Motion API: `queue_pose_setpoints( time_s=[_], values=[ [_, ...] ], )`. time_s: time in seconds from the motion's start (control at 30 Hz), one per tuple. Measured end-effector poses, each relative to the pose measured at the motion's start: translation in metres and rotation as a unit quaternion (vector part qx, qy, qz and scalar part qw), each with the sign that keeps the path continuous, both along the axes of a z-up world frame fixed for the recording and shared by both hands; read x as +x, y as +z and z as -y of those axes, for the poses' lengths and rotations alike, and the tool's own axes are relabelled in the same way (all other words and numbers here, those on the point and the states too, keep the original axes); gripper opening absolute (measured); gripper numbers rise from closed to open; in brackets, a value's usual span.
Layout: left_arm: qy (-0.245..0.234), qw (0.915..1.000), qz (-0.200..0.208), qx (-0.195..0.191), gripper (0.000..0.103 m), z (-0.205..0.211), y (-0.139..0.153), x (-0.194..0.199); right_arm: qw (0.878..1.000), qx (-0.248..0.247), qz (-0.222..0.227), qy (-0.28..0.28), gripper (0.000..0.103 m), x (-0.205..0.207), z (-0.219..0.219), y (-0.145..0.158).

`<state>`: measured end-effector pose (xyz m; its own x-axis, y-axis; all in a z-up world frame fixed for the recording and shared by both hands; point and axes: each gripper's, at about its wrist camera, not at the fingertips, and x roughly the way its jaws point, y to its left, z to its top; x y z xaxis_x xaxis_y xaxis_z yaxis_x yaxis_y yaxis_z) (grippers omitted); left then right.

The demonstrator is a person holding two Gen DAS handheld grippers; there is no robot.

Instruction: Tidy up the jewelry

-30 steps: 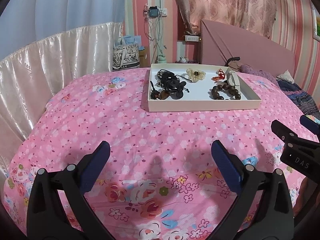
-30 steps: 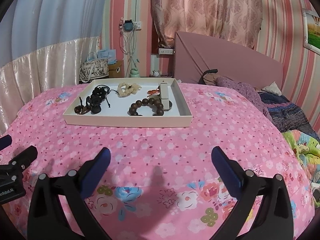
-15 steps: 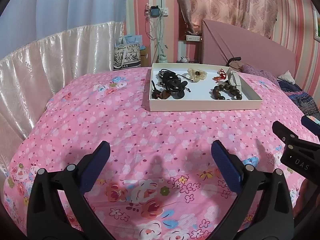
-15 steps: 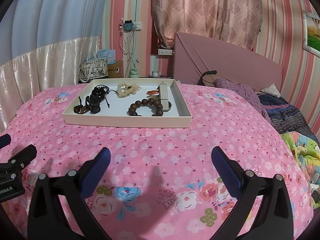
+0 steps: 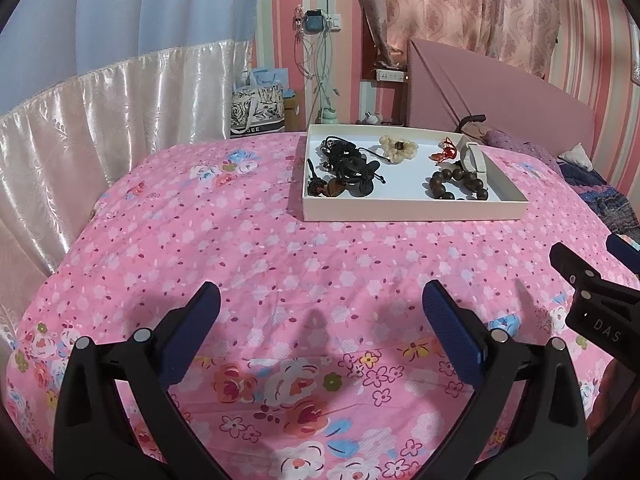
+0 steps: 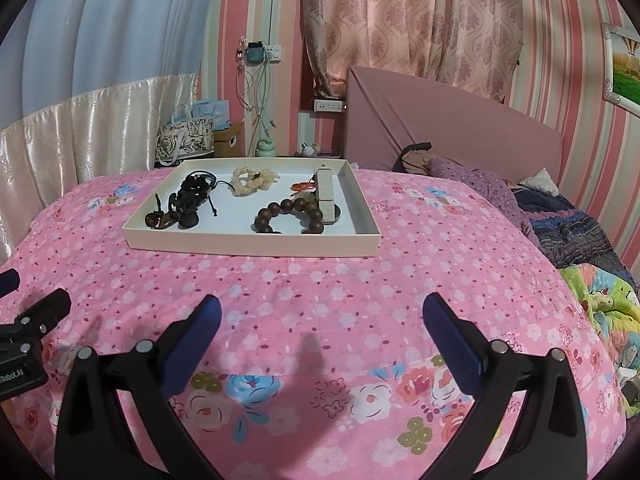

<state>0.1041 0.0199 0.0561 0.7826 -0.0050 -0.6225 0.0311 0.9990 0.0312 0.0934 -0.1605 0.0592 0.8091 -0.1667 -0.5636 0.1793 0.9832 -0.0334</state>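
Pink floral bed (image 6: 320, 280) carries 1 white tray (image 6: 248, 246).

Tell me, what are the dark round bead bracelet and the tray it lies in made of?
The bead bracelet looks like wood: large dark brown beads with a dull sheen, though polished seed or resin could look alike. The tray seems to be cardboard, a shallow box lid: thin straight walls, a matte cream outside and a pale inside.

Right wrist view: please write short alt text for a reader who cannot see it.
An open right gripper hovers above a pink flowered bedspread, holding nothing. Further back, a shallow white tray on the bed holds dark bead bracelets, black cords and a cream bracelet.
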Motion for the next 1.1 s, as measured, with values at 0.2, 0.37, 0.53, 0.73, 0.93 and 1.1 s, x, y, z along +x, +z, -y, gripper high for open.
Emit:
queue_pose_setpoints(
  time_s=[0.2, 0.37, 0.53, 0.73, 0.93, 1.1],
  values=[
    [0.001, 1.0, -0.001, 0.0, 0.1, 0.0, -0.0007, 0.0002, 1.0, 0.001, -0.002, 0.0, 0.101, -0.0004, 0.0011, -0.0001],
    [0.002, 1.0, -0.001, 0.001, 0.1, 0.0, -0.0007, 0.0003, 1.0, 0.002, -0.002, -0.001, 0.101, -0.0001, 0.0018, -0.0003],
    [0.002, 1.0, 0.0, 0.004, 0.1, 0.0002, -0.0007, -0.0002, 1.0, 0.001, -0.001, -0.002, 0.101, -0.0004, 0.0028, -0.0003],
    [0.003, 1.0, 0.0, 0.003, 0.1, 0.0001, -0.0007, -0.0001, 1.0, 0.003, 0.0, -0.005, 0.101, -0.0013, 0.0035, 0.0001],
    [0.003, 1.0, 0.001, 0.004, 0.1, 0.0003, -0.0009, -0.0001, 1.0, 0.001, 0.0, -0.005, 0.101, -0.0015, 0.004, 0.0002],
    [0.004, 1.0, 0.001, 0.004, 0.1, -0.0004, -0.0016, 0.0006, 1.0, 0.001, 0.0, -0.006, 0.101, -0.0021, 0.0049, 0.0003]
  ],
)
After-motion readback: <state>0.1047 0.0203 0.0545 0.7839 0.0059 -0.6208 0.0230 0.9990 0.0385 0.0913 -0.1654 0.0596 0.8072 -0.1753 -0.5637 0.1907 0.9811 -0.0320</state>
